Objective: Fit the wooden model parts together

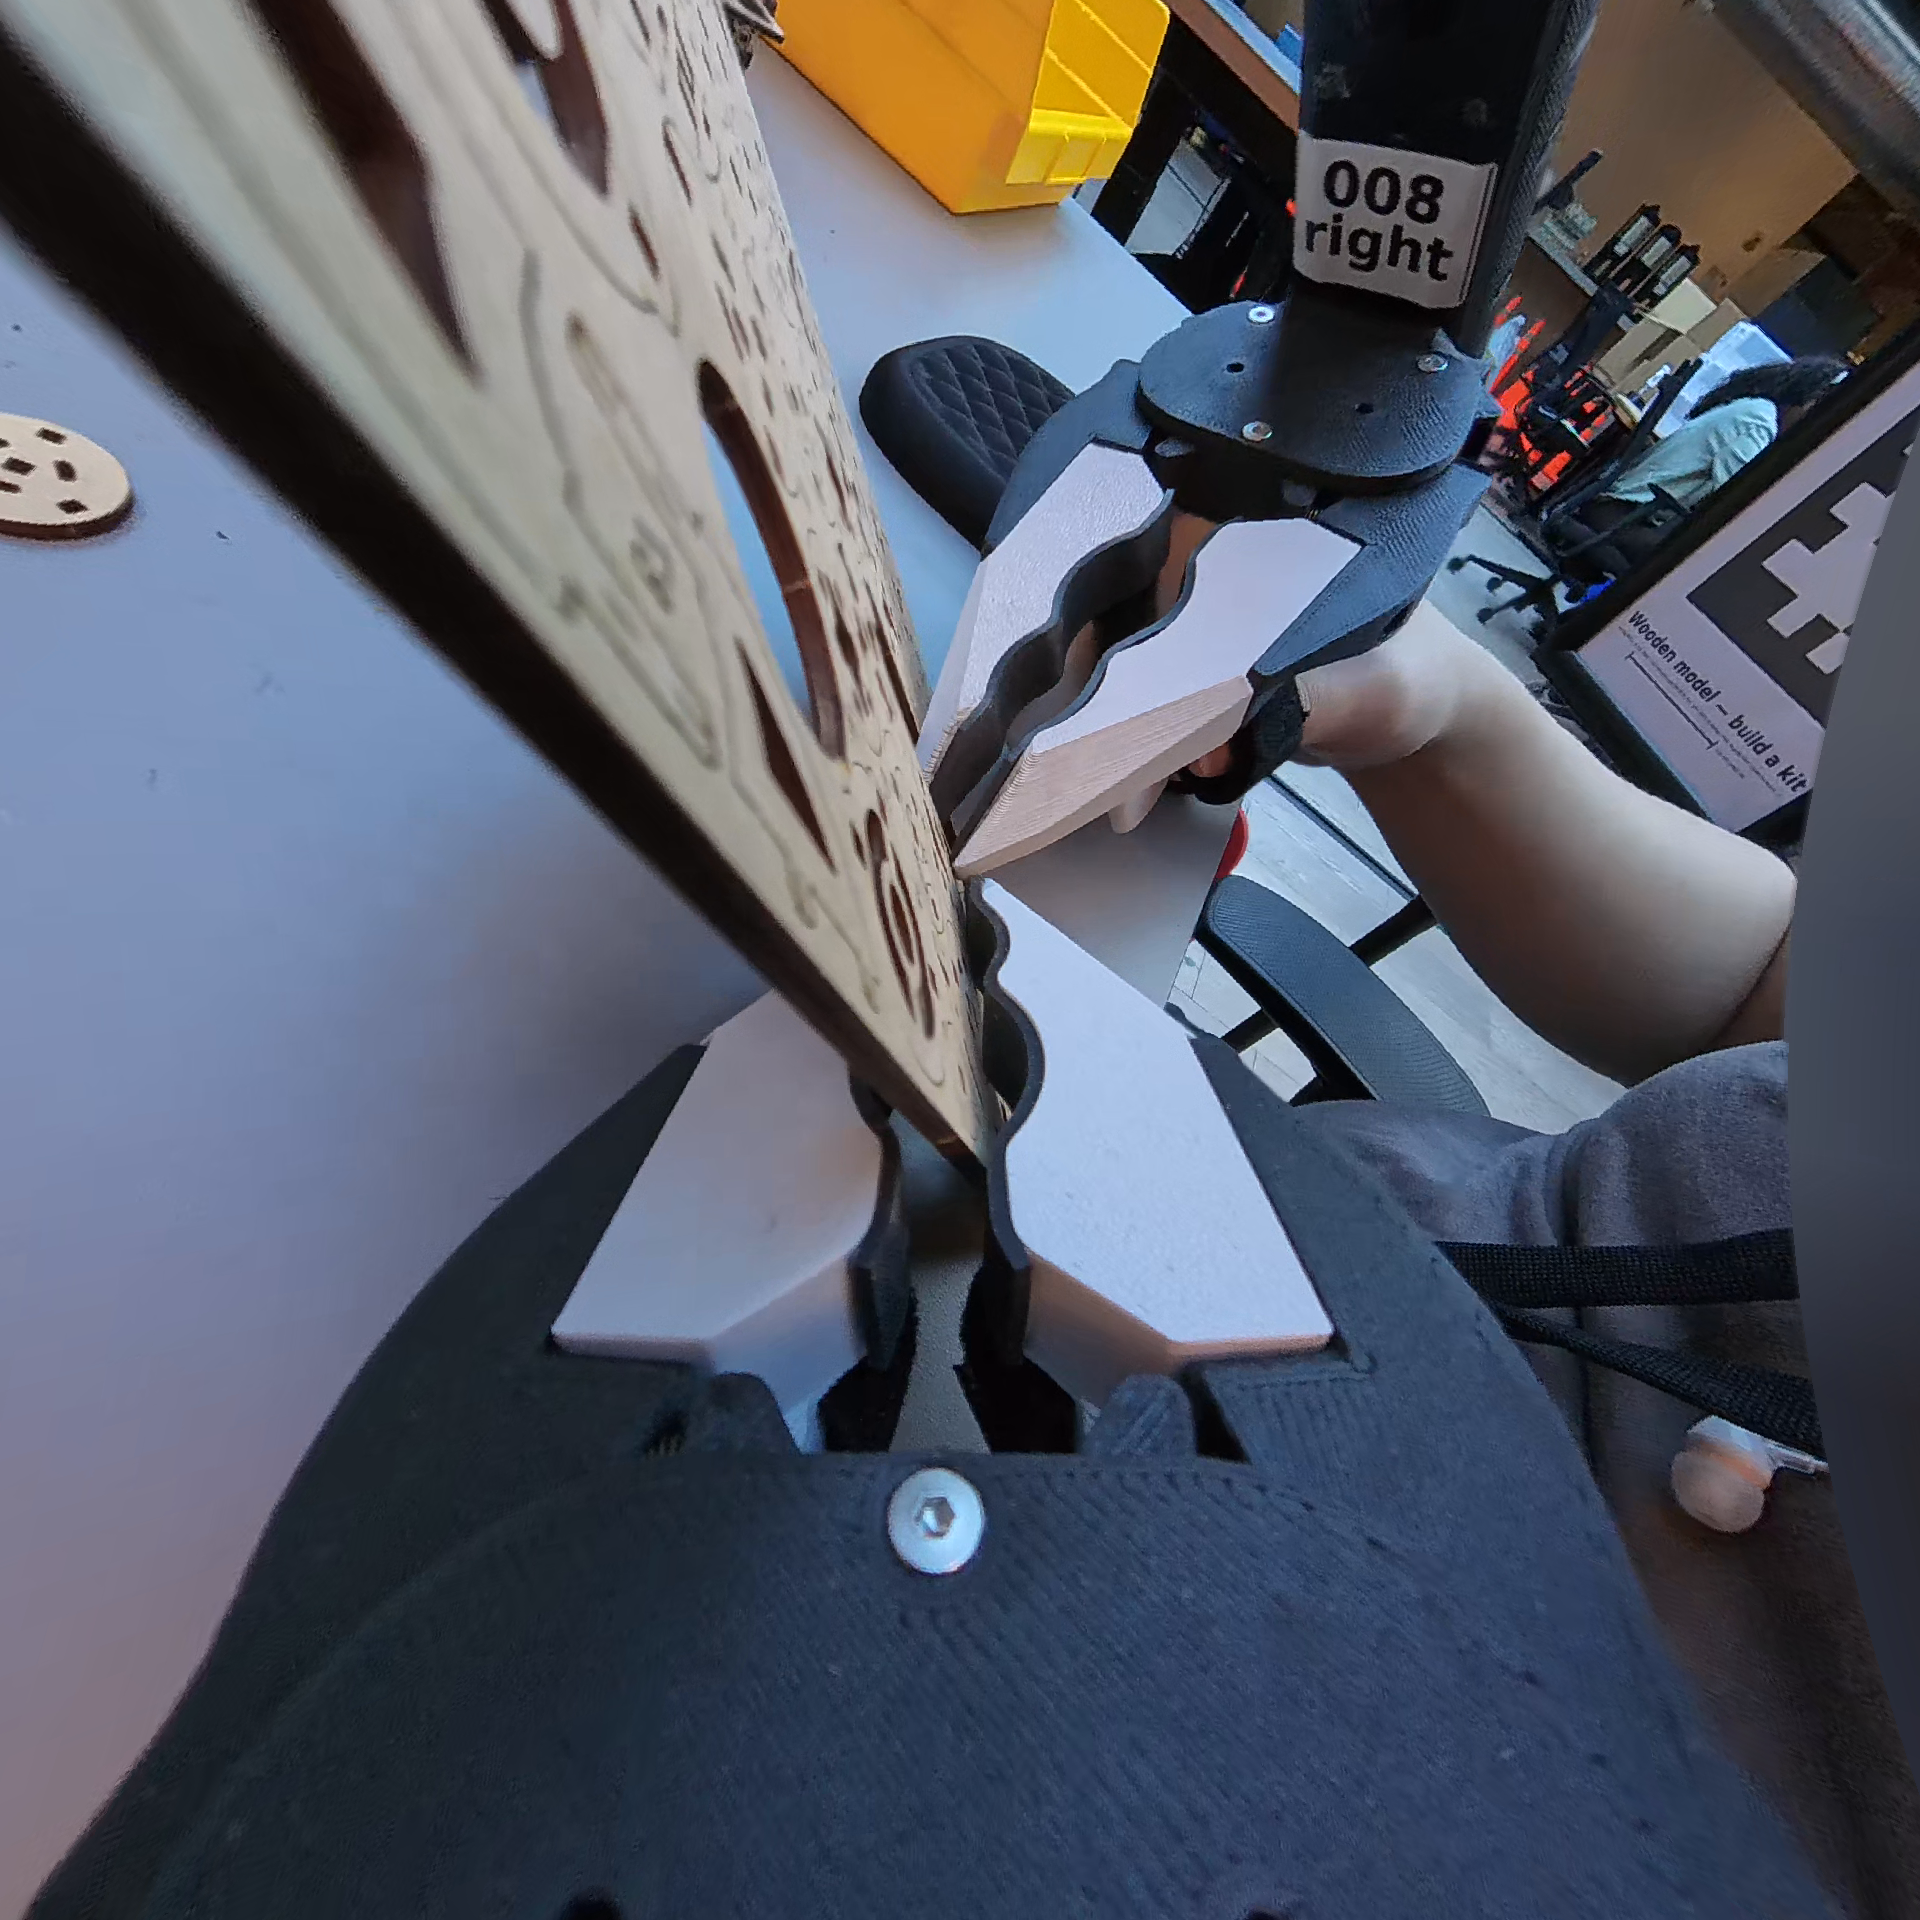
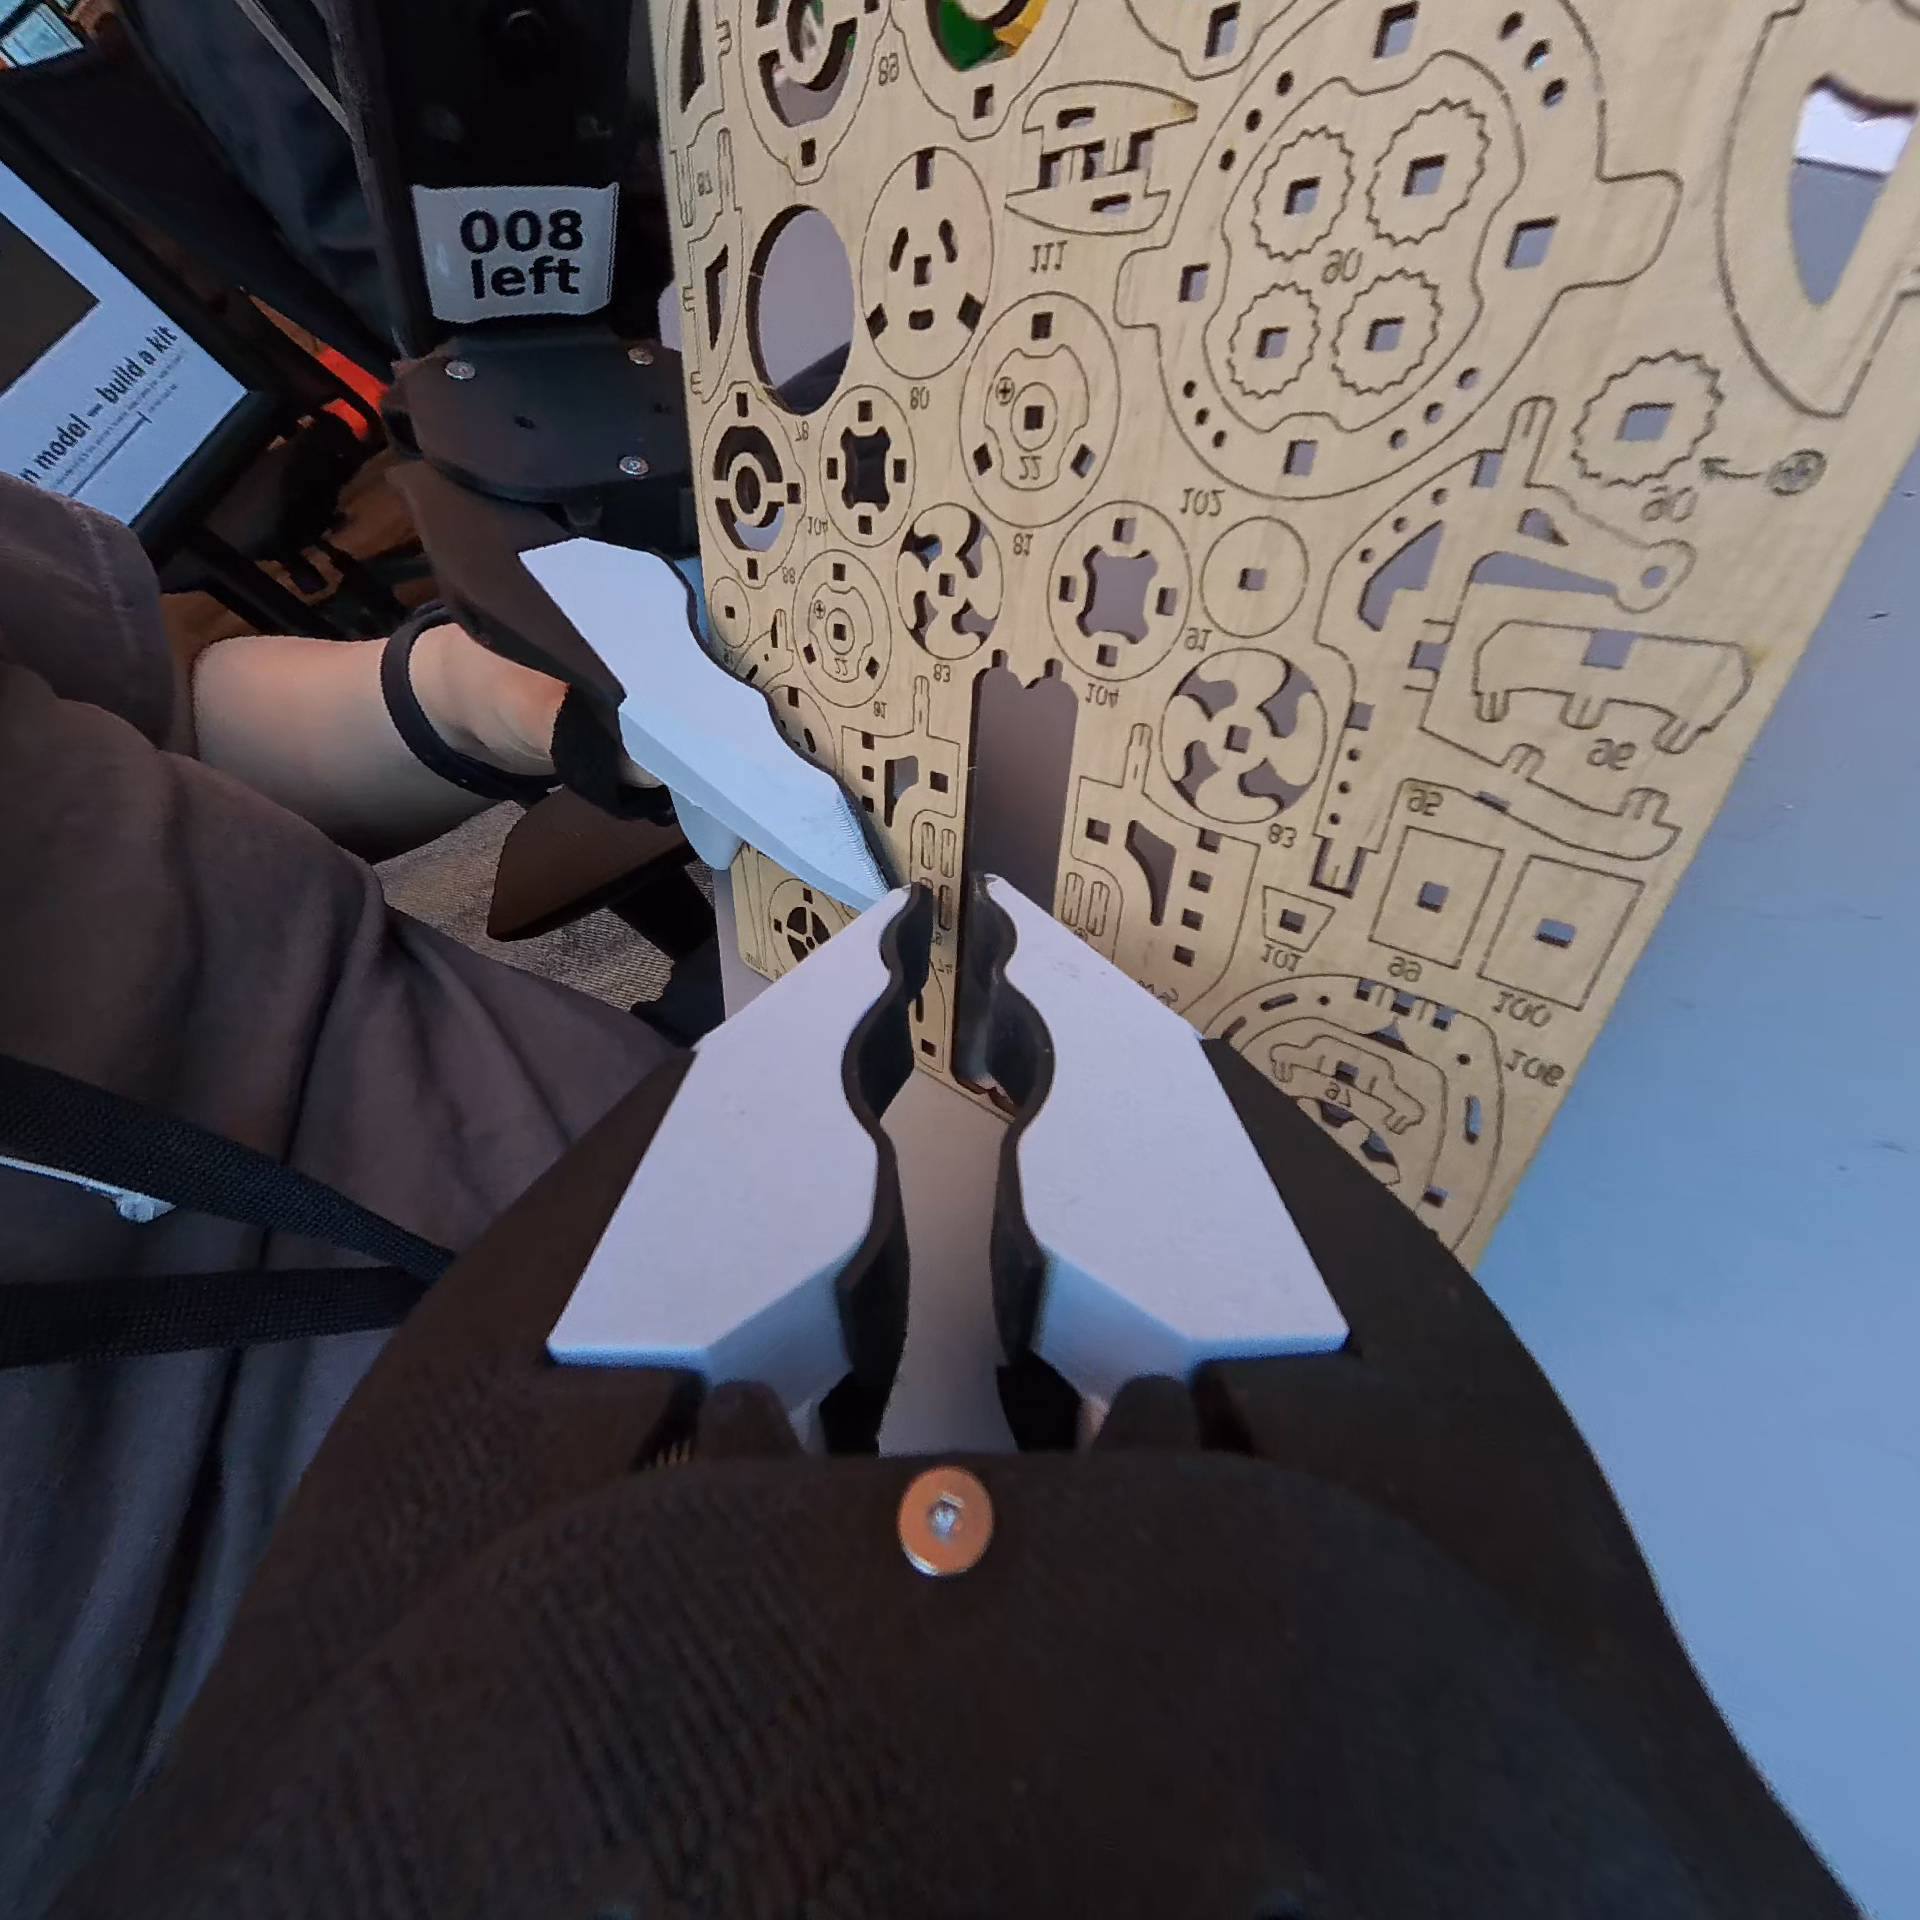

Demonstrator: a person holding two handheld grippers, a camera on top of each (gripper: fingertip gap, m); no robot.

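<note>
A laser-cut wooden sheet (image 1: 582,436) of model parts stands on edge between both grippers. My left gripper (image 1: 940,1039) is shut on the sheet's near edge; its left finger is mostly hidden behind the sheet. In the right wrist view the sheet (image 2: 1195,540) fills the upper middle, with a tall empty slot (image 2: 1023,769) above my right gripper (image 2: 951,904). The right gripper's fingers are closed on a narrow wooden strip (image 2: 938,935) at the sheet's lower edge, beside the slot. The left gripper (image 2: 868,868) shows there on the sheet's left edge. The right gripper (image 1: 951,831) meets the sheet's face in the left wrist view.
A loose round wooden disc (image 1: 52,478) lies on the grey table (image 1: 260,831) at the left. A yellow bin (image 1: 977,94) stands at the table's far side. A black chair (image 1: 966,426) and a framed sign (image 1: 1756,665) are beyond the edge. A person's forearm (image 1: 1558,852) holds the right gripper. Left and right tips are no more than a few centimetres apart.
</note>
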